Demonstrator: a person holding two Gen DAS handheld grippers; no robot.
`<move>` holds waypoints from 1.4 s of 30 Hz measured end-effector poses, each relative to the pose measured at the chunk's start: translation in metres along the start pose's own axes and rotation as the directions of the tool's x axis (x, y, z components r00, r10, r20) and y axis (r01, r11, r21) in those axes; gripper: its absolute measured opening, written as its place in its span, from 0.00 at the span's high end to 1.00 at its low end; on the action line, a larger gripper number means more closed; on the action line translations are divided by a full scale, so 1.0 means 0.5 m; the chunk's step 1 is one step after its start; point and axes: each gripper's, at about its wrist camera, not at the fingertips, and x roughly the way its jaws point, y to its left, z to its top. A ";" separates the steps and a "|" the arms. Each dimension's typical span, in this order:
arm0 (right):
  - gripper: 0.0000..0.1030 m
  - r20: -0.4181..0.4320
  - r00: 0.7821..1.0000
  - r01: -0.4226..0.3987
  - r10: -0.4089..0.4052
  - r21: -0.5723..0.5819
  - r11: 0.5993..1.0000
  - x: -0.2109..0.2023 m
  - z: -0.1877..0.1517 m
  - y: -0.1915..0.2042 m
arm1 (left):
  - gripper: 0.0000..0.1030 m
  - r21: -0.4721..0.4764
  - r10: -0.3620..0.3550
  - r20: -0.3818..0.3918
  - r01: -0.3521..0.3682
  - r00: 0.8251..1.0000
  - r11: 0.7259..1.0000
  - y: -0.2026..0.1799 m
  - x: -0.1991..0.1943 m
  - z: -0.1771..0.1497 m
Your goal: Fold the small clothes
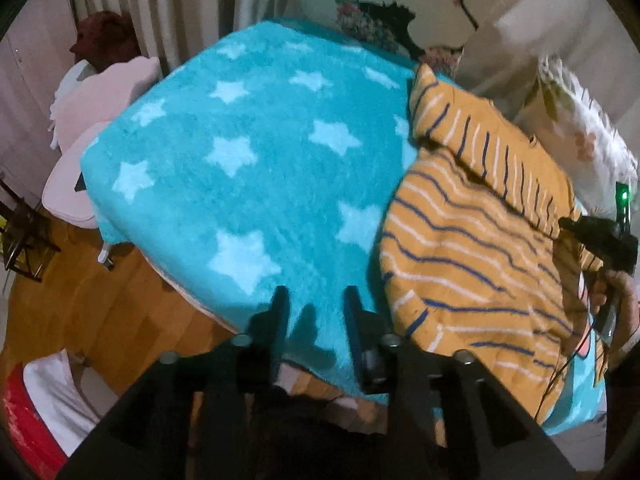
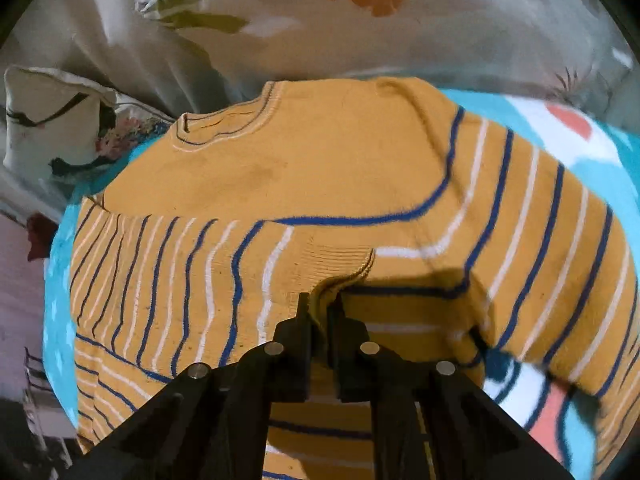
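Observation:
A mustard sweater (image 2: 320,168) with blue and white stripes lies on a turquoise star blanket (image 1: 248,152), its collar toward the pillows. My right gripper (image 2: 321,312) is shut on the ribbed cuff of a sleeve (image 2: 344,264) folded across the sweater's body. In the left wrist view the sweater (image 1: 472,248) lies at the right, and the right gripper (image 1: 600,236) sits at its far edge, held by a hand (image 1: 620,300). My left gripper (image 1: 316,308) hovers over bare blanket just left of the sweater, its fingers apart with nothing between them.
Patterned pillows (image 2: 360,12) lie beyond the sweater's collar. The bed's edge drops to a wooden floor (image 1: 80,304) at the left. A pink cushioned seat (image 1: 92,120) and a dark rack (image 1: 24,236) stand beside the bed. A red and white item (image 1: 36,408) lies at the lower left.

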 end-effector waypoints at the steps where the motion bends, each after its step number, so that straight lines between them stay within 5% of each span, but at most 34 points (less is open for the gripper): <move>1: 0.93 0.012 0.999 0.032 -0.031 -0.014 0.999 -0.006 0.006 -0.002 | 0.73 0.004 -0.003 0.005 0.003 1.000 1.000 -0.006 -0.003 0.004; 4: 0.93 0.032 0.993 0.111 -0.111 0.015 0.994 -0.007 0.023 -0.032 | 0.73 0.026 -0.011 0.017 0.011 1.000 1.000 -0.029 -0.003 0.017; 8: 0.88 0.005 0.992 0.122 -0.122 0.063 0.991 0.008 0.038 -0.061 | 0.58 0.072 -0.020 0.014 0.019 1.000 0.997 -0.073 0.008 0.029; 12: 0.84 0.072 0.997 -0.003 -0.009 0.162 0.987 -0.064 0.011 -0.115 | 0.47 0.125 -0.047 -0.009 0.048 0.999 0.991 -0.128 0.025 0.036; 17: 0.69 0.181 0.977 -0.169 0.112 0.339 0.925 -0.187 -0.093 -0.260 | 0.45 0.188 -0.097 -0.032 0.101 0.995 0.977 -0.199 0.044 0.036; 23: 0.67 0.260 0.963 -0.208 0.069 0.558 0.803 -0.312 -0.293 -0.451 | 0.45 0.267 -0.152 -0.103 0.175 0.983 0.948 -0.289 0.077 0.016; 28: 0.52 0.332 0.942 -0.275 0.046 0.688 0.672 -0.398 -0.452 -0.561 | 0.45 0.329 -0.167 -0.159 0.212 0.973 0.920 -0.358 0.096 -0.007; 31: 0.52 0.410 0.908 -0.389 0.093 0.736 0.554 -0.406 -0.487 -0.607 | 0.45 0.366 -0.173 -0.175 0.227 0.969 0.902 -0.393 0.096 -0.022; 37: 0.51 0.442 0.882 -0.467 0.161 0.779 0.419 -0.347 -0.463 -0.629 | 0.45 0.388 -0.172 -0.187 0.234 0.967 0.892 -0.414 0.092 -0.036; 40: 0.51 0.432 0.892 -0.452 0.135 0.843 0.290 -0.299 -0.453 -0.641 | 0.45 0.373 -0.172 -0.184 0.230 0.968 0.899 -0.403 0.089 -0.040; 42: 0.55 0.416 0.900 -0.435 0.126 0.867 0.243 -0.277 -0.452 -0.646 | 0.45 0.362 -0.171 -0.175 0.224 0.970 0.905 -0.395 0.085 -0.041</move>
